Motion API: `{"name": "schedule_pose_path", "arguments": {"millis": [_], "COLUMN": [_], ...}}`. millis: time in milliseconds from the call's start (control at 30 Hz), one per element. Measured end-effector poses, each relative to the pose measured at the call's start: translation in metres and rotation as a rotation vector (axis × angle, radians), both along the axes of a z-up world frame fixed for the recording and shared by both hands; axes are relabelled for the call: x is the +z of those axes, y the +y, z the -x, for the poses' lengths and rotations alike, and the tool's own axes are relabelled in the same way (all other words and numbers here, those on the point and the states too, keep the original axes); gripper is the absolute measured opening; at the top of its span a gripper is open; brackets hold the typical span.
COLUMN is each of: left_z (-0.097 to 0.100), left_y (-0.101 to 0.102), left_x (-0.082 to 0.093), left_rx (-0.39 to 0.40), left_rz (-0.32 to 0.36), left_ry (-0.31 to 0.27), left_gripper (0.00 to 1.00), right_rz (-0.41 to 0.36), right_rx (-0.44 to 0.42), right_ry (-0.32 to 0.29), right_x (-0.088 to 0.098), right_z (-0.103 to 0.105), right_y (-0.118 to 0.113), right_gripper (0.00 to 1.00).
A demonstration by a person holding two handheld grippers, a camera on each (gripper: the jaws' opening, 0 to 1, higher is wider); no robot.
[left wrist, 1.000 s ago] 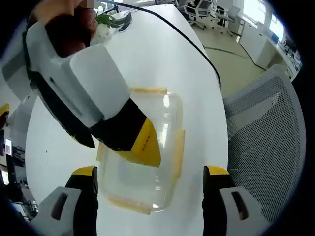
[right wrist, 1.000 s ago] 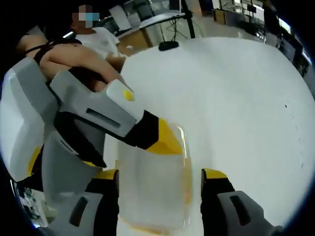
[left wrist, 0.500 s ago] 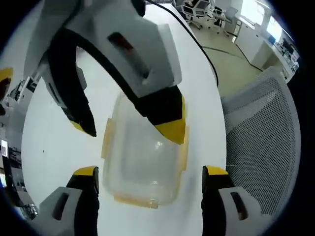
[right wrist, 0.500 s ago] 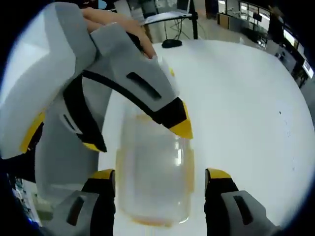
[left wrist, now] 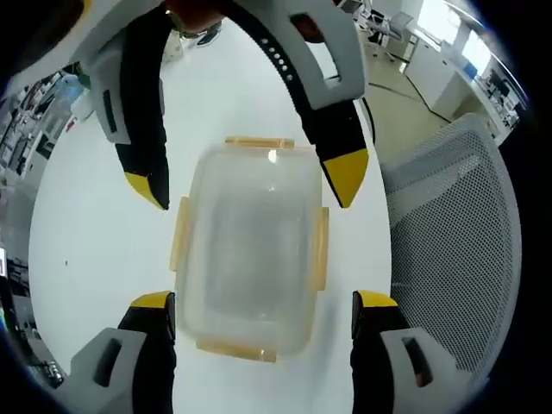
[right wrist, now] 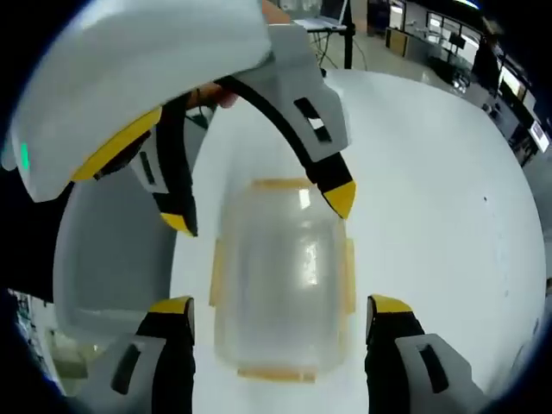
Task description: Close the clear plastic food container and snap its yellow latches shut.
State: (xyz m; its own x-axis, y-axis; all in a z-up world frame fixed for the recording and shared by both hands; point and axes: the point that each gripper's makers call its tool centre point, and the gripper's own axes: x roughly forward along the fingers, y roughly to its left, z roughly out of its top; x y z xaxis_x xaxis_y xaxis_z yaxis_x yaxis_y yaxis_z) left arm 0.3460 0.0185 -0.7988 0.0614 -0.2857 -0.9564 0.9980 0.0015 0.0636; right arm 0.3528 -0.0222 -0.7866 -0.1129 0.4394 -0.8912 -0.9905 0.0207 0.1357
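Observation:
The clear plastic container (left wrist: pixel 250 250) sits on the white table (left wrist: pixel 78 250) with its lid lying on top. Its yellow latches (left wrist: pixel 181 233) stick out flat from all sides. My left gripper (left wrist: pixel 263 302) is open, one jaw on each side of the container's near end. My right gripper (left wrist: pixel 246 183) comes in from the top of the left gripper view, open, its yellow fingertips (left wrist: pixel 345 177) flanking the far end. In the right gripper view the container (right wrist: pixel 280 276) lies between my right gripper's (right wrist: pixel 280 304) spread jaws, and the left gripper (right wrist: pixel 259 211) faces it from above.
A grey mesh office chair (left wrist: pixel 448 216) stands just past the table's edge, on the right of the left gripper view. A black cable (left wrist: pixel 366 108) runs along the table beyond the container. Bare white tabletop (right wrist: pixel 448 216) spreads to the right in the right gripper view.
The right gripper's yellow tip, which lay over the lid, has come off it and the jaws now straddle the container's end. Both views have drawn back and centred on the container.

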Motion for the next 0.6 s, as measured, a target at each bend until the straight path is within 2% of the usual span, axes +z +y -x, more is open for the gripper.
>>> {"name": "schedule_pose_path", "arguments": {"millis": [600], "left_z": [0.000], "left_y": [0.006], "left_x": [-0.004], "left_rx": [-0.044], "left_rz": [-0.034], "left_ry": [0.006], "left_gripper": [0.85], "right_rz": [0.073], "right_rx": [0.042], "right_ry": [-0.073], "right_x": [-0.013], "right_z": [0.005], "right_y": [-0.017], "right_gripper": [0.82]}}
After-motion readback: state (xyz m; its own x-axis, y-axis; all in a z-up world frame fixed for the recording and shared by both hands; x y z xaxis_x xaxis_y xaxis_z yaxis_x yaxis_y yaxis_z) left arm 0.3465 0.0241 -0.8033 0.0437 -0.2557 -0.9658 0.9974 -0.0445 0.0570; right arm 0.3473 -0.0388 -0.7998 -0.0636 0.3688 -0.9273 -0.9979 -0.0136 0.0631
